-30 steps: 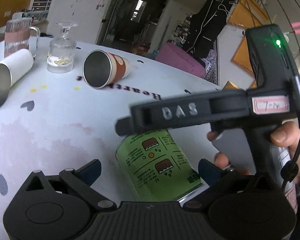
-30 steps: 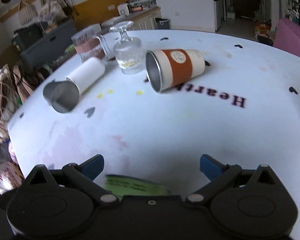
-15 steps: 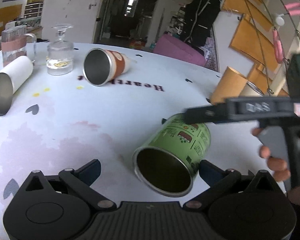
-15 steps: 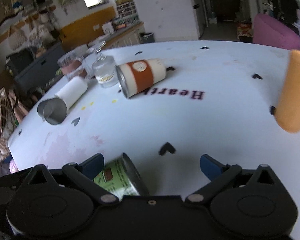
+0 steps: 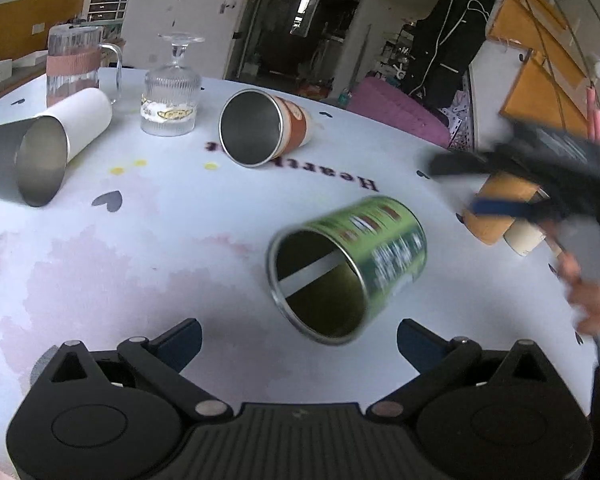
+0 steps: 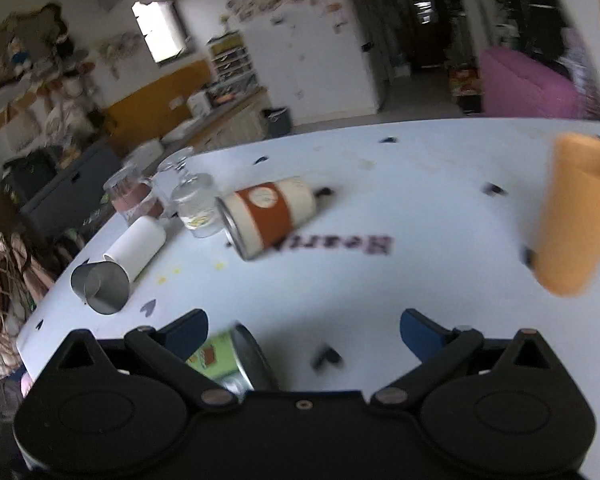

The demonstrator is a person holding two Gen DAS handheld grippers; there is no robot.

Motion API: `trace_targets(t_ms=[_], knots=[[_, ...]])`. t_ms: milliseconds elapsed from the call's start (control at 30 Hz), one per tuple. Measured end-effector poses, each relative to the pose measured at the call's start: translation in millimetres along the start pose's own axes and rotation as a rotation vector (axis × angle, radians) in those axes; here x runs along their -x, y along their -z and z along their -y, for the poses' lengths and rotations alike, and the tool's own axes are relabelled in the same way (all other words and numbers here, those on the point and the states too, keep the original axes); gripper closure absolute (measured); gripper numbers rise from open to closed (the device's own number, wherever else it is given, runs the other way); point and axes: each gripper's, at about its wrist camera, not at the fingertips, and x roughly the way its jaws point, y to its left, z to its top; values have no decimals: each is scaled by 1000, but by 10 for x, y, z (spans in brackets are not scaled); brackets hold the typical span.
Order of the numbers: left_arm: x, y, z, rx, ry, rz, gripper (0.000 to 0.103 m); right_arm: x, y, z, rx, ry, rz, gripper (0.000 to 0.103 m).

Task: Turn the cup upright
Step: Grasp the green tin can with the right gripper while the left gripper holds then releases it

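Sideways on the white table (image 5: 148, 248), the green cup (image 5: 352, 260) lies just ahead of the left gripper (image 5: 298, 334), between its spread, empty fingers, mouth facing it, base pointing away. Right gripper (image 6: 304, 328) is likewise spread, empty.

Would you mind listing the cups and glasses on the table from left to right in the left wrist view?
Steel cup → white cup → upturned glass → orange-banded cup → green cup → tan cup.
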Motion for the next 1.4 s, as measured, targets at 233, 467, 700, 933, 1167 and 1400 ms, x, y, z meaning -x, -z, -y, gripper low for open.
trace_targets(t_ms=[233,467,700,933,1167,1400], knots=[[-82,-51,-152,48,-42,11,1,-1152,-311,-422,197,152,-254,2],[-15,-69,-339,100,-46,37,1,-1007,-200,-235,140,155,-268,2],[6,-107,-470,137,-67,53,1,-707,52,31,74,116,-248,2],[20,-174,-562,176,-96,78,1,-438,388,41,70,46,-237,2],[111,-224,-620,201,-86,115,1,-370,523,-42,71,13,-231,2],[214,-221,-580,189,-55,145,1,-253,332,111,-149,-126,-168,2]])
